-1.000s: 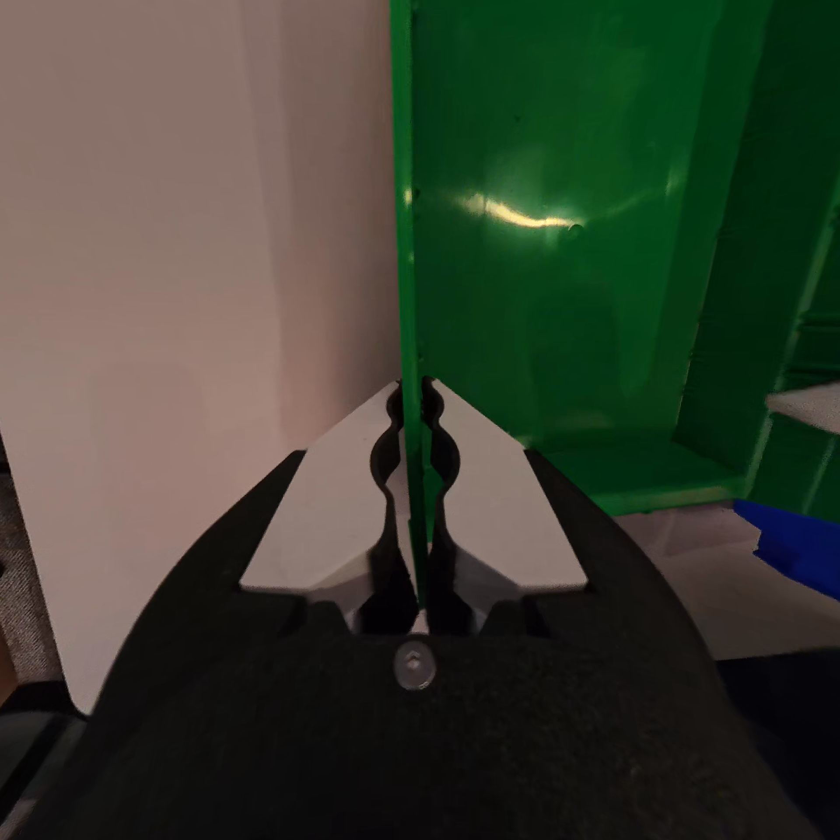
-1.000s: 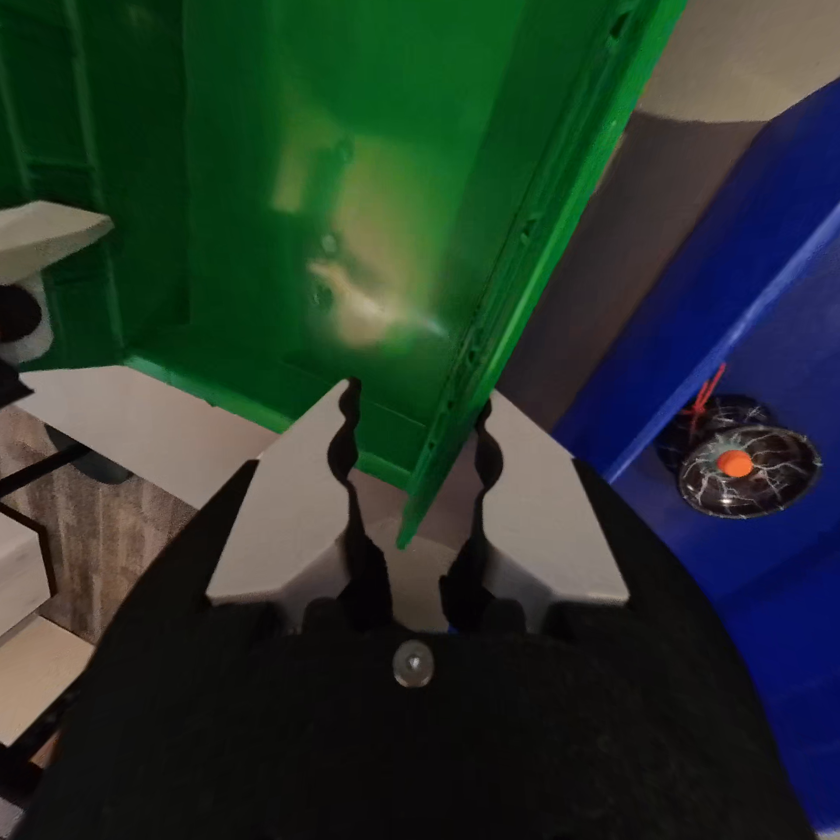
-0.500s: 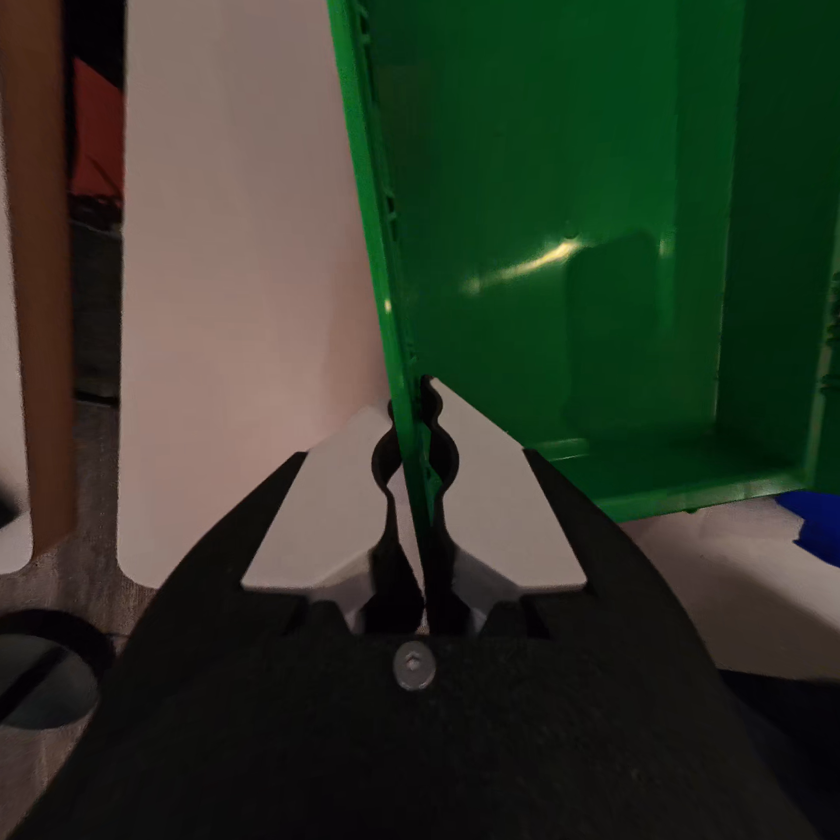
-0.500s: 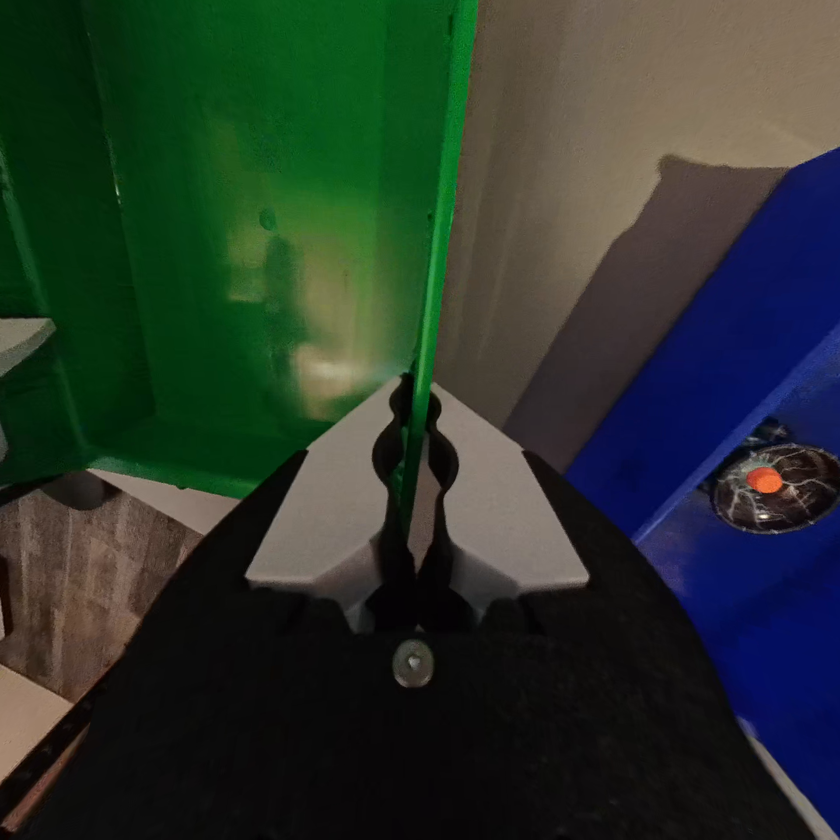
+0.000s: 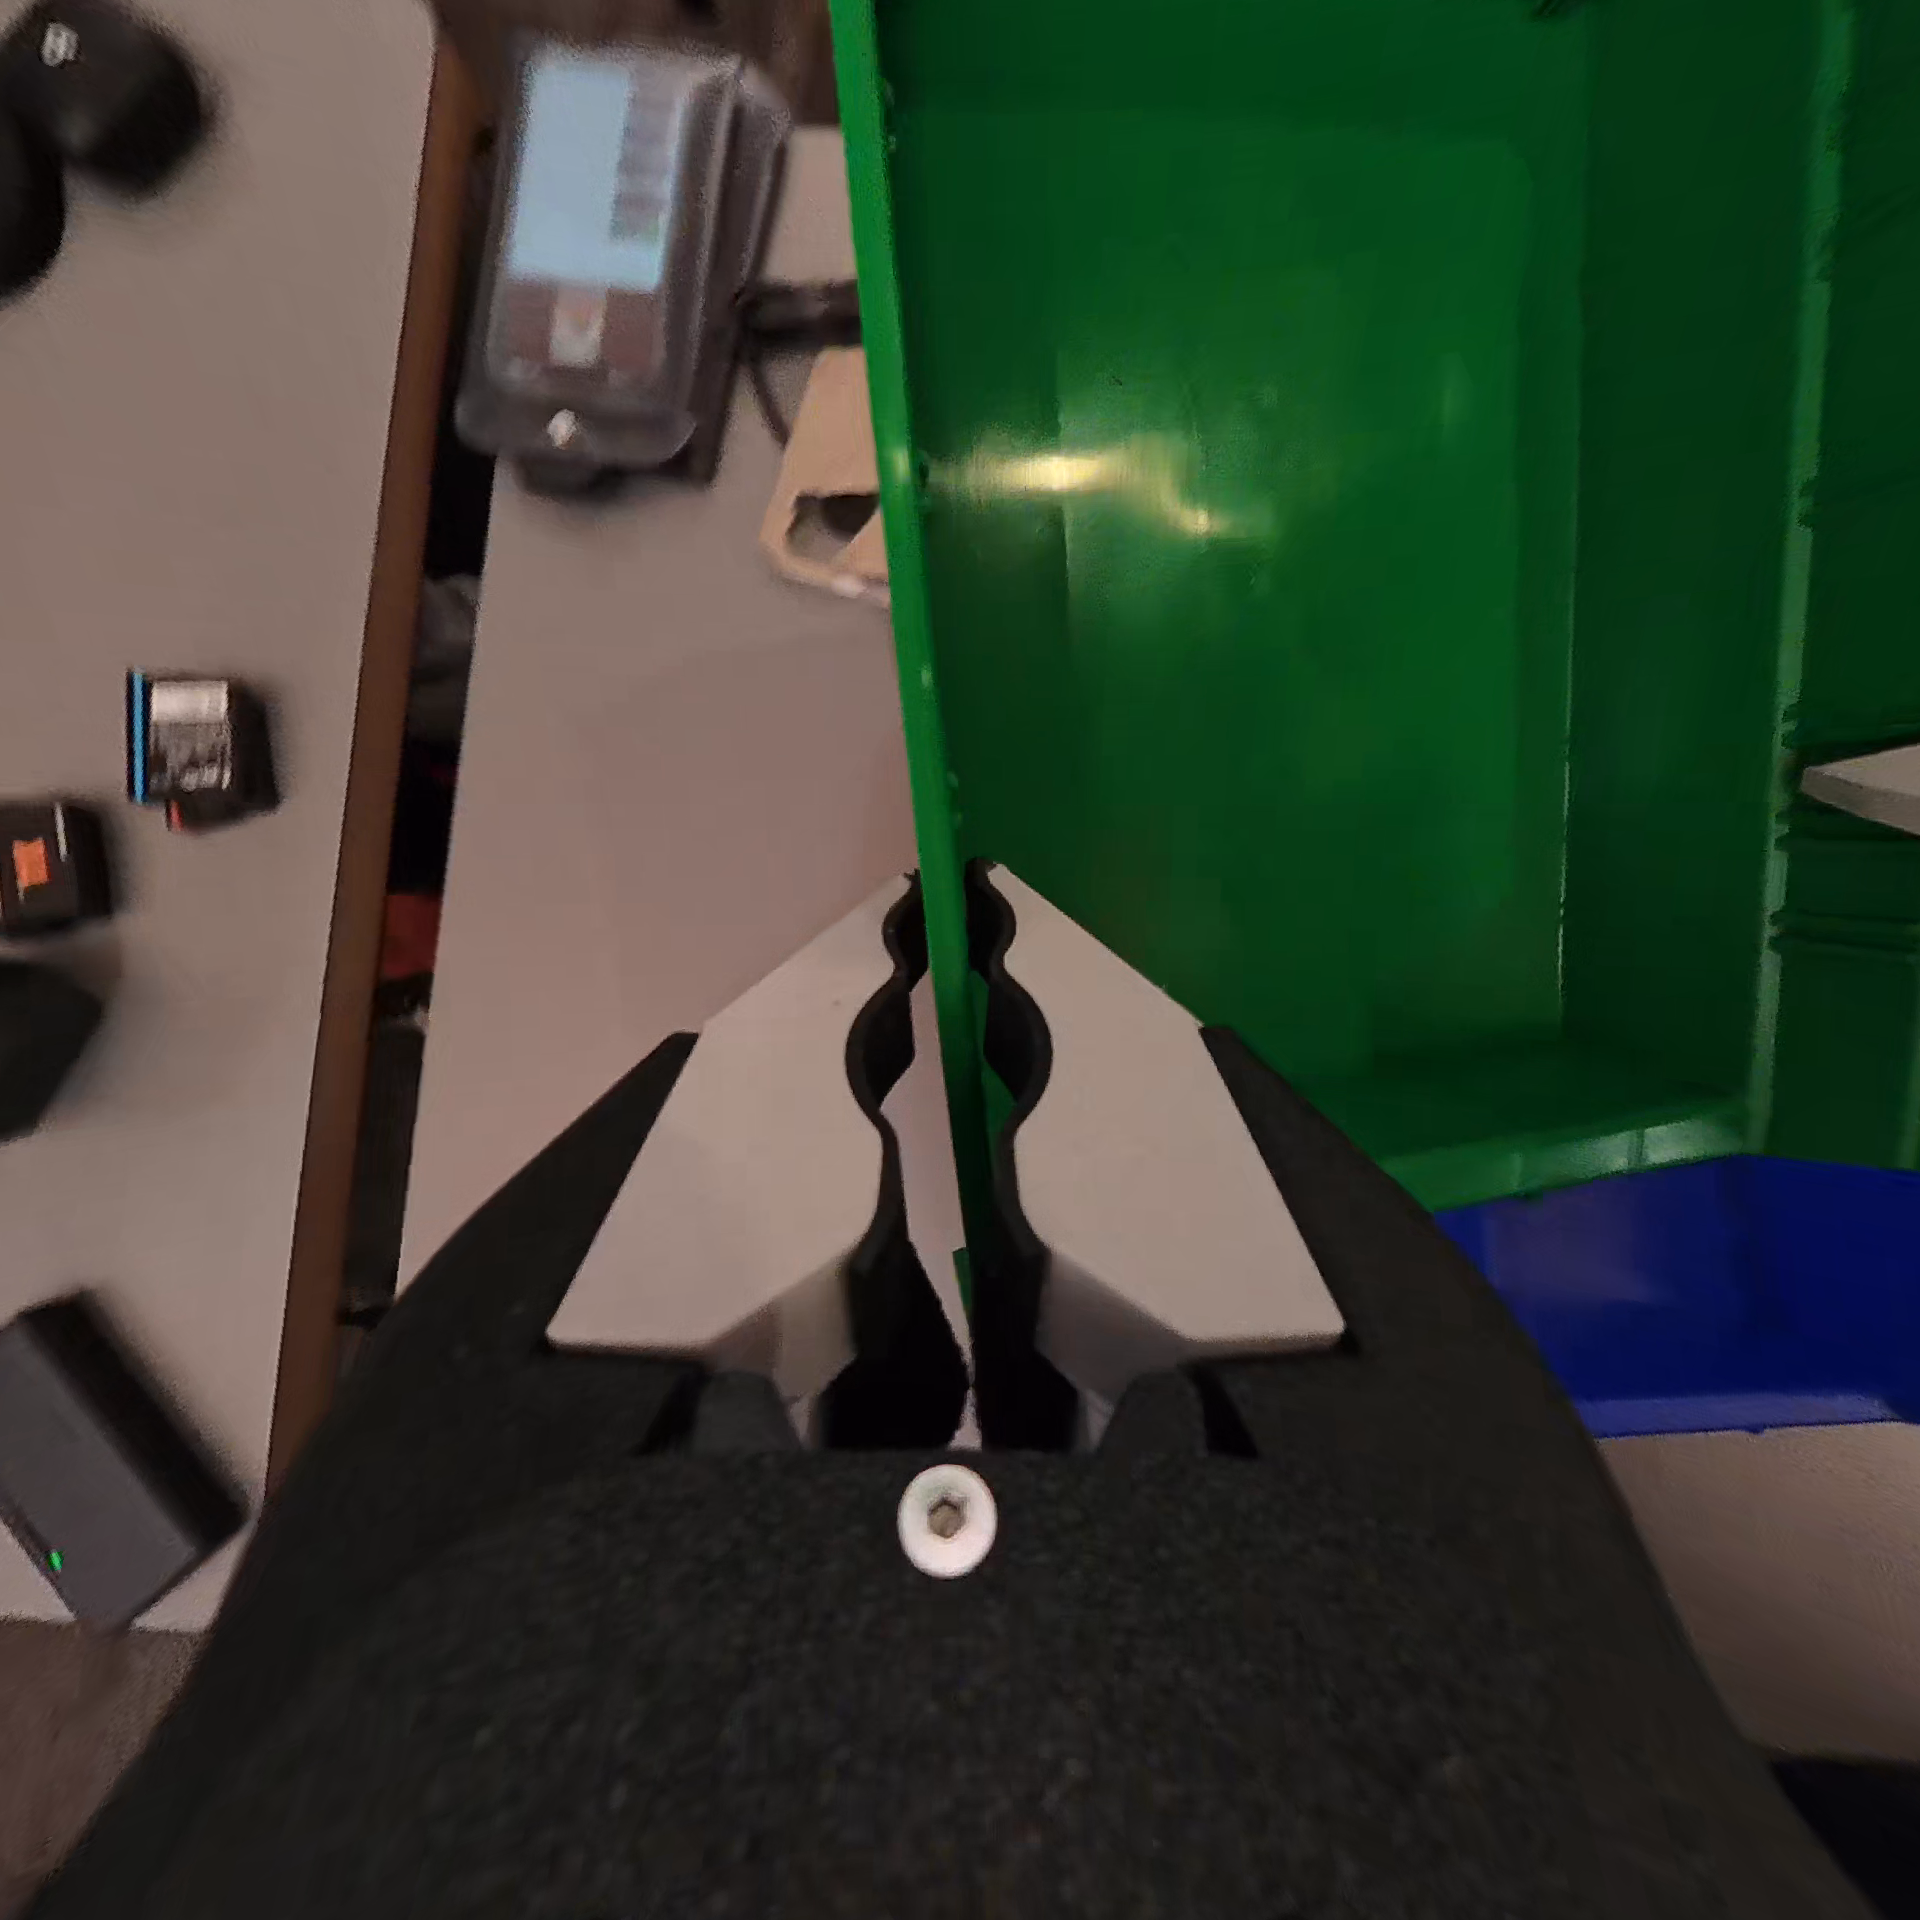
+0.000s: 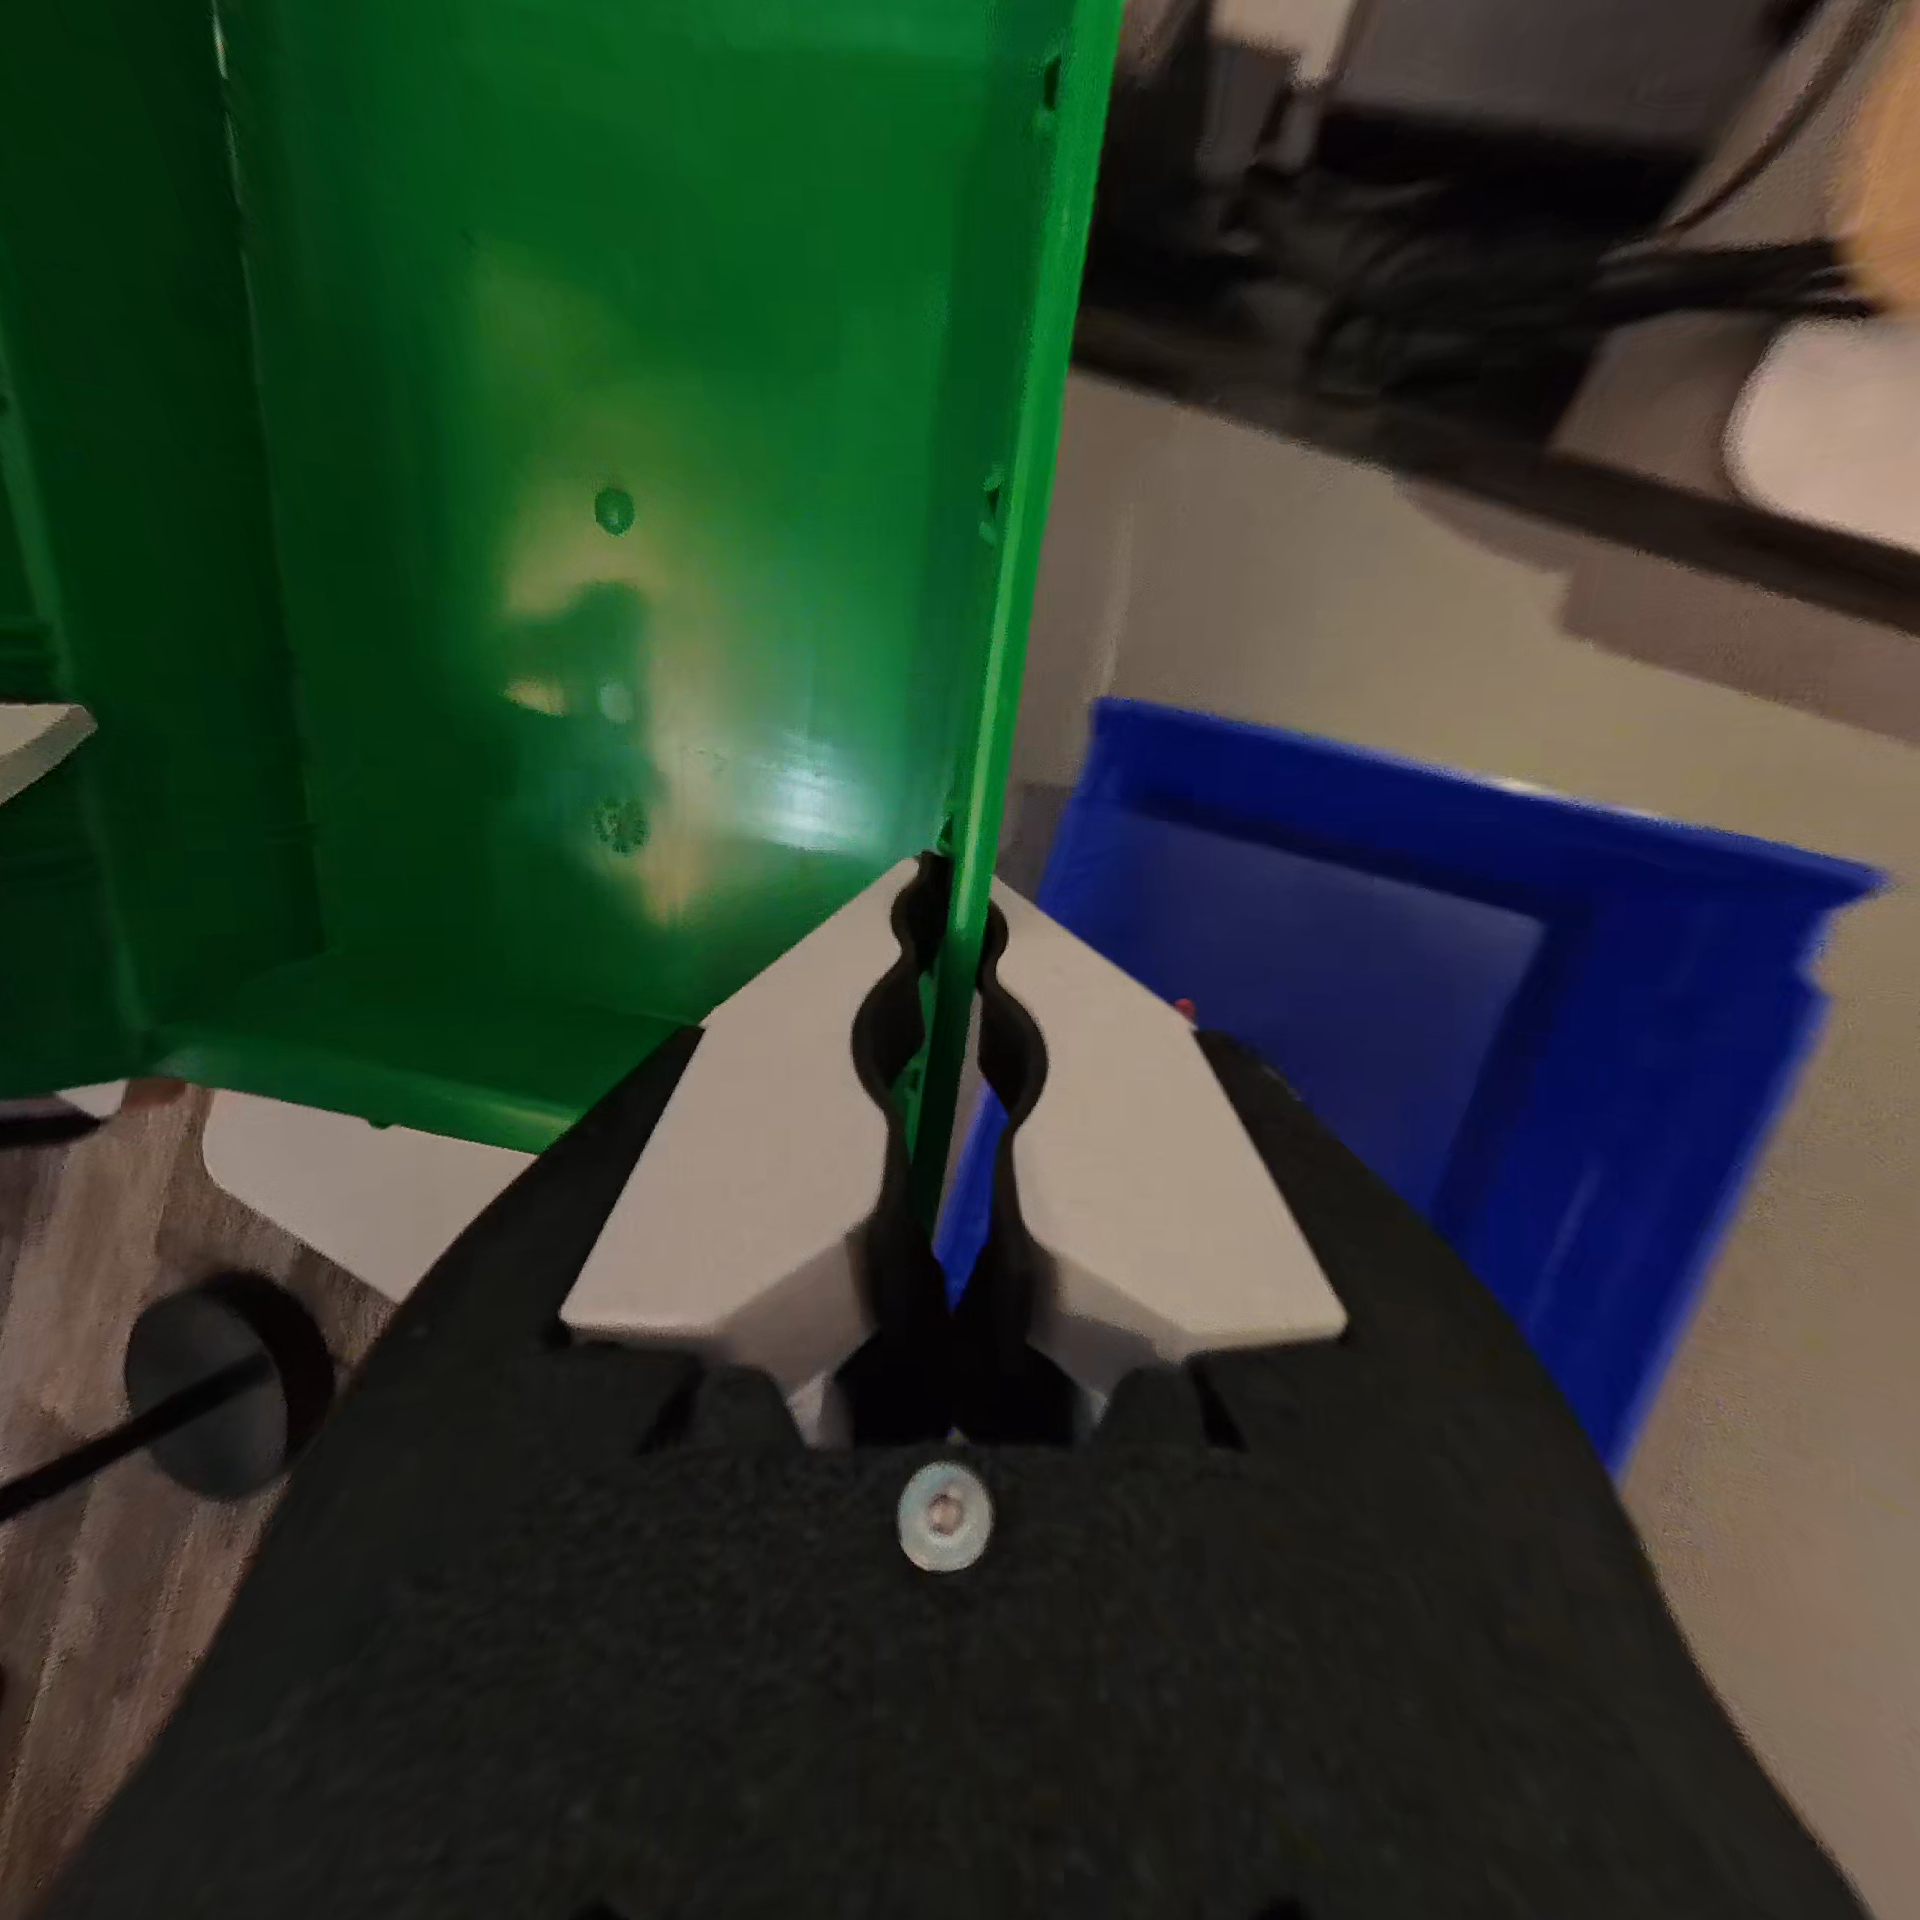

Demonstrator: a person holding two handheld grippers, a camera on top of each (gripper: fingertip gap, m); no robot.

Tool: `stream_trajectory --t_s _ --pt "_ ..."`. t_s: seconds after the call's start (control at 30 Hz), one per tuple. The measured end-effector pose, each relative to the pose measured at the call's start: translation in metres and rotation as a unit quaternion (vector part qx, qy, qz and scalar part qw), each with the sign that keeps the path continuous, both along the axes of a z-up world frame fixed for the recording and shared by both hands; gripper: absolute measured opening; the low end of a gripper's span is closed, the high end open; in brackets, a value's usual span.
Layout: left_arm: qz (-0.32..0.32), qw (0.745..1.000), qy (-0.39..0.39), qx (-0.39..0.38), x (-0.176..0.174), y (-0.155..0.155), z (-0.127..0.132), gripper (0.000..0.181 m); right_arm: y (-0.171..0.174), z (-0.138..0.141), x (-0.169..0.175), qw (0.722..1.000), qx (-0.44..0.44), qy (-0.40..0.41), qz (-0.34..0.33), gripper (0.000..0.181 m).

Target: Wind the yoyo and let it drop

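A green plastic bin [image 5: 1299, 623] is held up between both grippers, its empty inside facing the cameras. My left gripper [image 5: 945, 883] is shut on the bin's left wall. My right gripper [image 6: 956, 883] is shut on the bin's right wall [image 6: 1029, 520]. The green bin also fills the left of the right wrist view [image 6: 571, 520]. A blue bin [image 6: 1403, 987] sits on the table below and to the right; it also shows in the left wrist view [image 5: 1683, 1299]. The yoyo is hidden; only a tiny red speck [image 6: 1184, 1006] shows at my right finger's edge.
To the left lie a grey device with a screen [image 5: 592, 260], small dark boxes [image 5: 197, 738] and a brown strip [image 5: 384, 675] on a light table [image 5: 644, 779]. A black round base with a cable [image 6: 223, 1382] sits on the wood floor. Dark cables [image 6: 1507, 270] lie at the back right.
My right gripper closed on the green bin's right wall. Both grippers lifted and tilted the bin, so the blue bin now lies lower and the yoyo has gone out of sight.
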State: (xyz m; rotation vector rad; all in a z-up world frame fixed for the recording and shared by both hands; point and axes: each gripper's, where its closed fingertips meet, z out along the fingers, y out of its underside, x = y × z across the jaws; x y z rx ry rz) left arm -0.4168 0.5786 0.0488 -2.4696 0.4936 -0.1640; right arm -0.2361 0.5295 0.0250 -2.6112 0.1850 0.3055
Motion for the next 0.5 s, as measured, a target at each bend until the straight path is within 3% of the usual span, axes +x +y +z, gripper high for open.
stream_trajectory --t_s 0.03,0.13,0.23,0.37,0.5 --pt "-0.014 1.0 0.002 0.007 0.02 0.001 0.008 0.004 -0.002 0.009 0.018 1.0 0.009 0.0 -0.014 0.003" --pt "-0.062 0.998 0.005 0.017 0.088 -0.006 0.022 0.003 -0.02 0.027 0.083 0.998 0.025 -0.01 -0.053 0.003" --pt "-0.118 0.993 0.001 0.017 0.168 -0.032 0.024 0.004 -0.058 0.034 0.158 0.995 0.029 -0.023 -0.097 0.002" --pt "-0.19 0.982 0.011 0.004 0.274 -0.09 0.01 0.003 -0.136 0.028 0.254 0.985 0.012 -0.02 -0.17 0.003" --pt "-0.255 0.967 0.018 -0.024 0.376 -0.158 -0.016 0.003 -0.226 0.005 0.342 0.973 -0.023 -0.025 -0.228 0.002"
